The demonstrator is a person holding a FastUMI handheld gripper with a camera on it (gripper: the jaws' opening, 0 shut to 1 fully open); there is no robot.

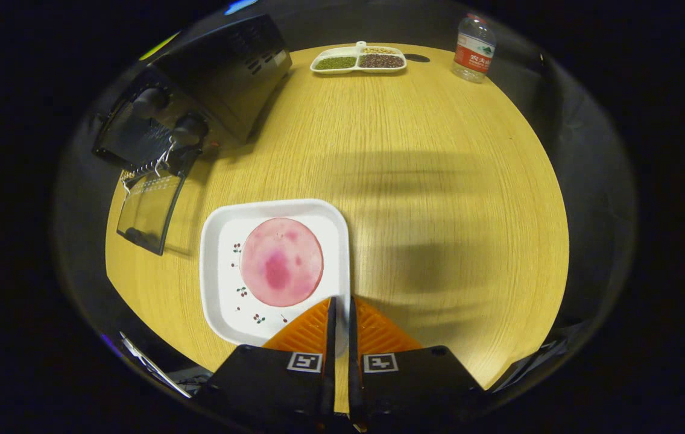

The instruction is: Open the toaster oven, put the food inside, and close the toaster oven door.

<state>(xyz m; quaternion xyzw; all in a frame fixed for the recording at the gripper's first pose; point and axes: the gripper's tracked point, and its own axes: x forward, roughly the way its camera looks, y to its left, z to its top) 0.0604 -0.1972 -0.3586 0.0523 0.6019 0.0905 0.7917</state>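
A round pink slice of food (281, 262) lies on a white square plate (214, 271) on the wooden table. My gripper (340, 299) hovers well above the plate's near right rim, shut but for a thin slit, with nothing held. Beyond the plate to the left stands the black toaster oven (222, 78), turned at an angle, with two knobs on its front. Its glass door (145, 211) hangs folded down and open, and a wire rack (143, 164) shows at the mouth.
A white divided dish of beans and grains (357, 61) sits at the table's far edge, with a water bottle (473, 48) to its right. Bare wooden table (439, 199) spreads right of the plate. The table's rounded edge runs close below the fingers.
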